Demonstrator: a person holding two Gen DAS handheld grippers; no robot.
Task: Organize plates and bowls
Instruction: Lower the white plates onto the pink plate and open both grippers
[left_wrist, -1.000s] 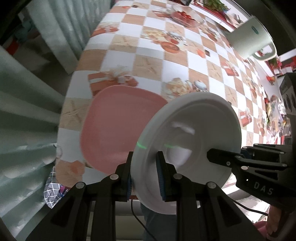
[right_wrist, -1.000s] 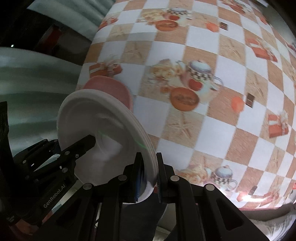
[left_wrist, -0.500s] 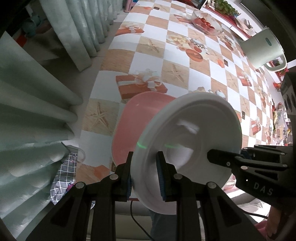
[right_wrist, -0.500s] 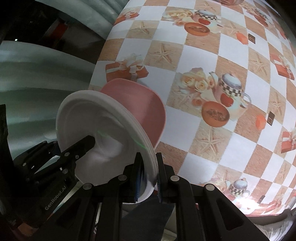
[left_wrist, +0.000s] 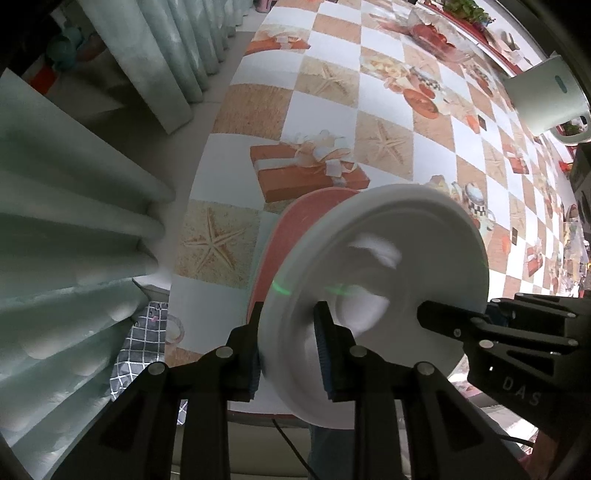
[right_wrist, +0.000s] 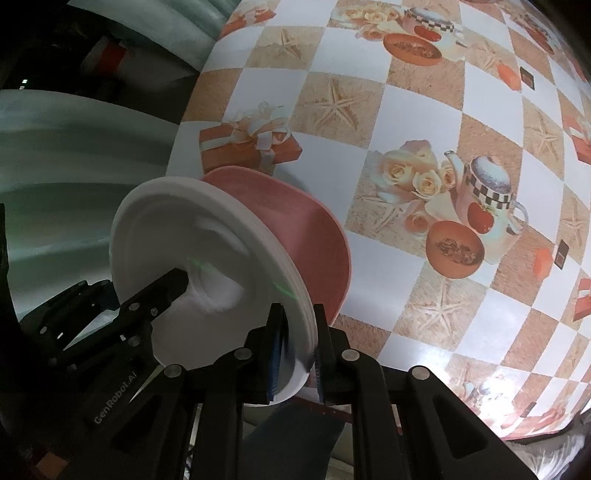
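Both grippers hold a white plate (left_wrist: 388, 266) tilted just above the near left corner of the table. My left gripper (left_wrist: 288, 350) grips its near rim; its jaws are opening slightly with the rim still between the pads. The right gripper (right_wrist: 297, 350) is shut on the opposite rim and also shows in the left wrist view as the right gripper (left_wrist: 428, 317). In the right wrist view the left gripper (right_wrist: 173, 284) reaches over the white plate (right_wrist: 184, 240). A pink plate (left_wrist: 291, 236) lies on the tablecloth right under it, mostly hidden. The pink plate (right_wrist: 303, 229) shows more there.
The checkered tablecloth (left_wrist: 369, 140) ends at an edge close to the plates. Pale green curtains (left_wrist: 55, 221) hang left of the table, with a checked cloth (left_wrist: 144, 339) below. A white kettle (left_wrist: 543, 99) and a glass bowl of red food (left_wrist: 436, 33) stand far back.
Both grippers have carried the white plate sideways and down over the pink plate, which it now covers far more. The left jaws stand slightly wider.
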